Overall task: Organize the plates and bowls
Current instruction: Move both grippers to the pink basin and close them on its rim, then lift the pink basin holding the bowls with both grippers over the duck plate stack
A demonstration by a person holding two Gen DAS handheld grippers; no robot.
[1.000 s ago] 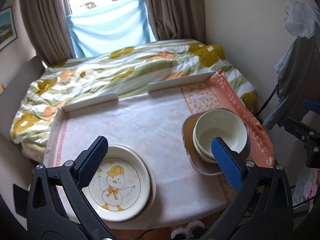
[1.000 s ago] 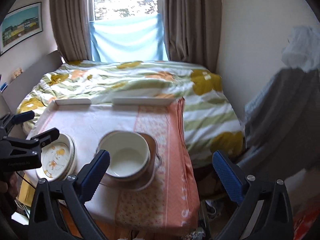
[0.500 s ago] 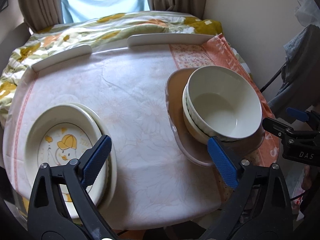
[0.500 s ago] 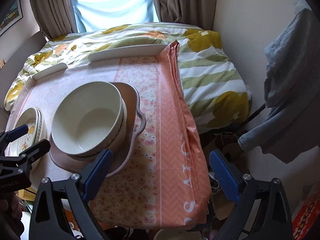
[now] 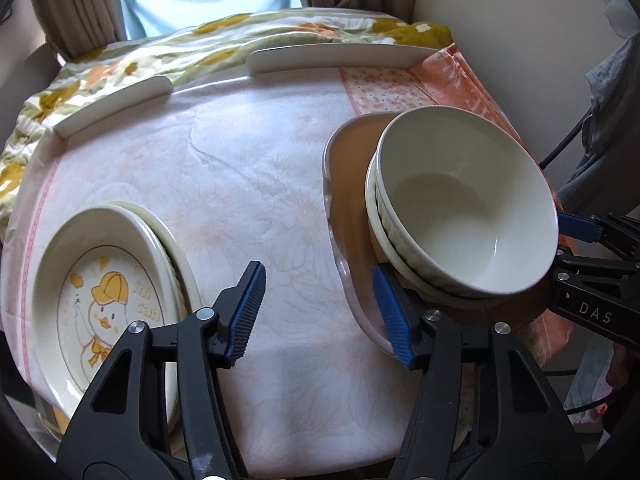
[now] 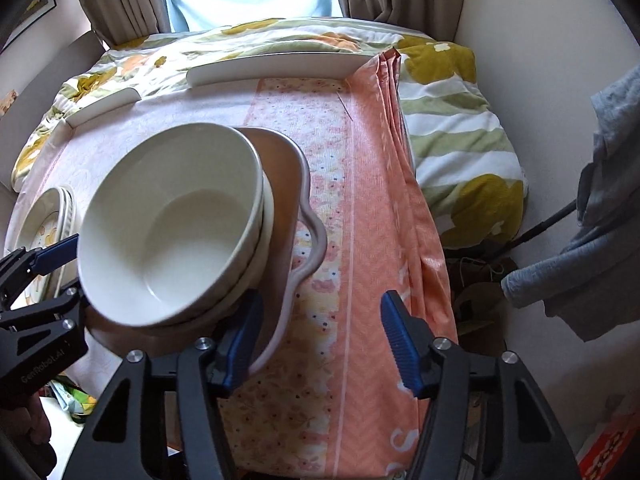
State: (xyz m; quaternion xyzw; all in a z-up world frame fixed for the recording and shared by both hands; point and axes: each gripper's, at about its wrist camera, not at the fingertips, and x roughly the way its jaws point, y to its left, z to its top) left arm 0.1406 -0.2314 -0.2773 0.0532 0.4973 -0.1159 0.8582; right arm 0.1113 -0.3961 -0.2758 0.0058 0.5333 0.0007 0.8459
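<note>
1. The left gripper (image 5: 320, 312) is hovering with jaws spread wide, gripping nothing, low over the worktop (image 5: 256, 184).
2. The right gripper (image 6: 322, 334) is likewise gaping, unloaded.
3. Stacked white bowls (image 5: 464, 208) are sitting on a brown dish (image 5: 348, 184); duck plates (image 5: 100, 292) are lying well apart.

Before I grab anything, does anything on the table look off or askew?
The two stacked white bowls sit off-centre on the brown dish, crowded toward its left side. The duck plate stack overhangs the table's near edge. No spills or visible damage.
</note>
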